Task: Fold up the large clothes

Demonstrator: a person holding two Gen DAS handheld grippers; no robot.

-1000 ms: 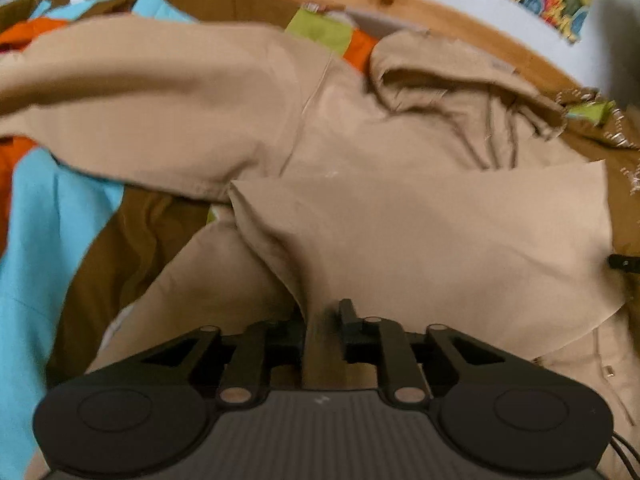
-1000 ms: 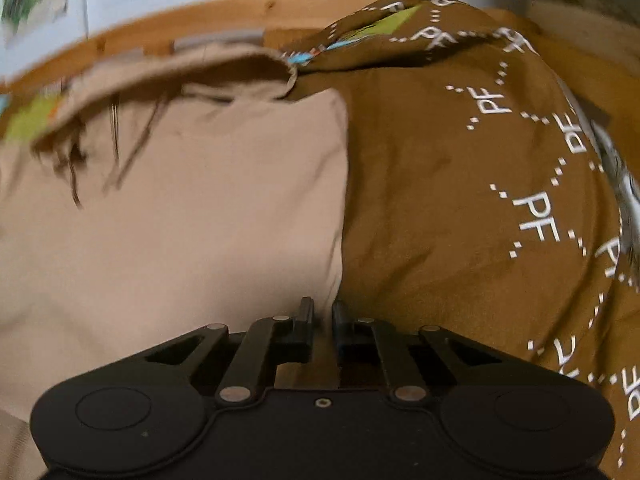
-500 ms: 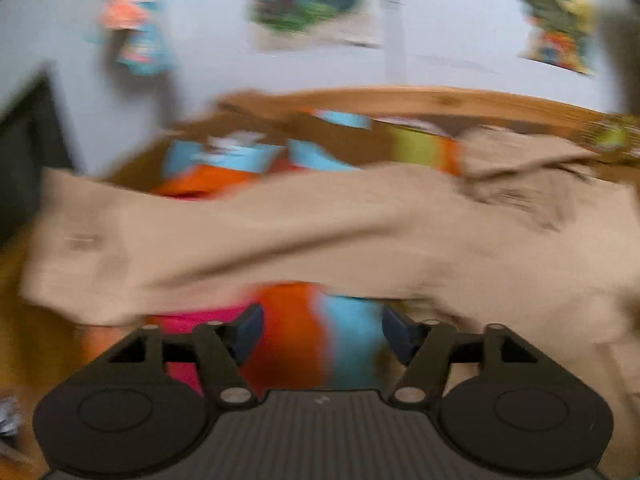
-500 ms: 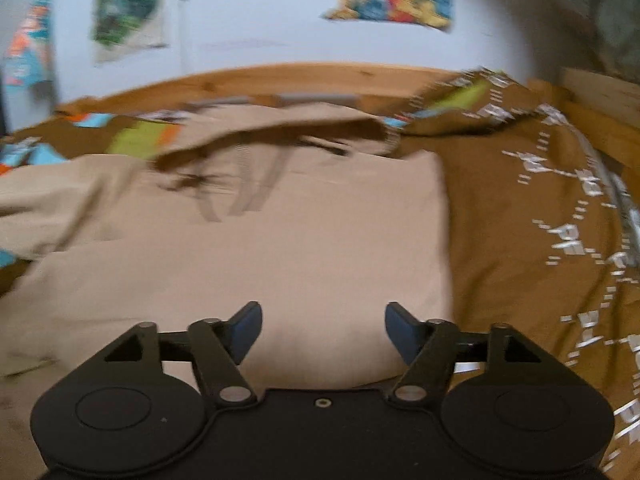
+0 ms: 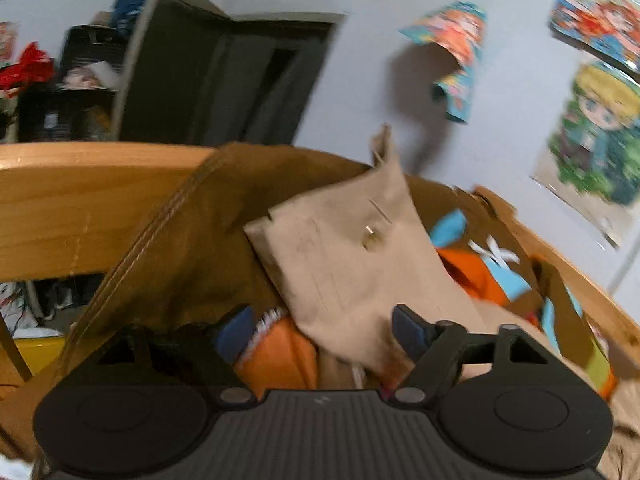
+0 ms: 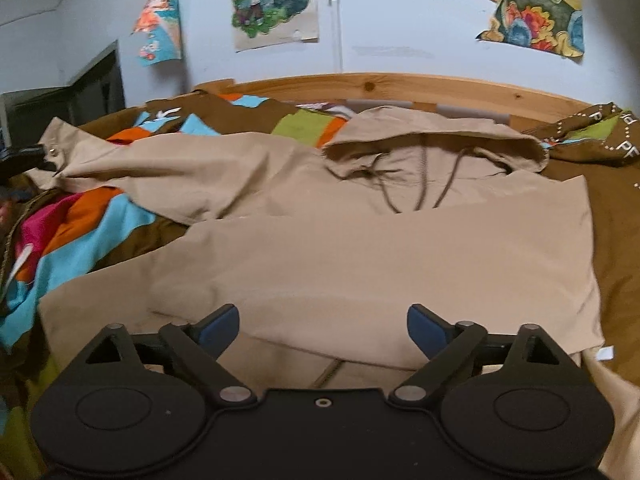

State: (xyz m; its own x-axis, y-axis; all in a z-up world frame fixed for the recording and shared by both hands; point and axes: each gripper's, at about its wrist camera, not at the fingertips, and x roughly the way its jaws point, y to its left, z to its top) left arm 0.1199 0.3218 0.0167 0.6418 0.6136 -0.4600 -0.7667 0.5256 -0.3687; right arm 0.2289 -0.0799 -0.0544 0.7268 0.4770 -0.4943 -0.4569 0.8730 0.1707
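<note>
A tan hooded jacket (image 6: 400,248) lies spread on the bed, its right half folded over the body and the hood (image 6: 436,136) at the far end. Its left sleeve (image 6: 160,164) stretches out to the left. My right gripper (image 6: 322,324) is open just above the jacket's near hem, holding nothing. In the left wrist view the sleeve's cuff (image 5: 352,256), with a metal snap, lies right ahead. My left gripper (image 5: 322,330) is open, and the cuff's near edge reaches down between its fingers.
A brown bedcover (image 6: 624,216) with orange, blue and green patches covers the bed. A wooden bed rail (image 6: 400,88) runs behind the hood, another wooden rail (image 5: 80,200) stands at the left. Posters hang on the wall, and a dark open door (image 5: 208,80) stands beyond.
Both grippers were shut on the jacket's fabric and have opened and let go. The left one swung left to the sleeve cuff. The right one drew back from the folded edge.
</note>
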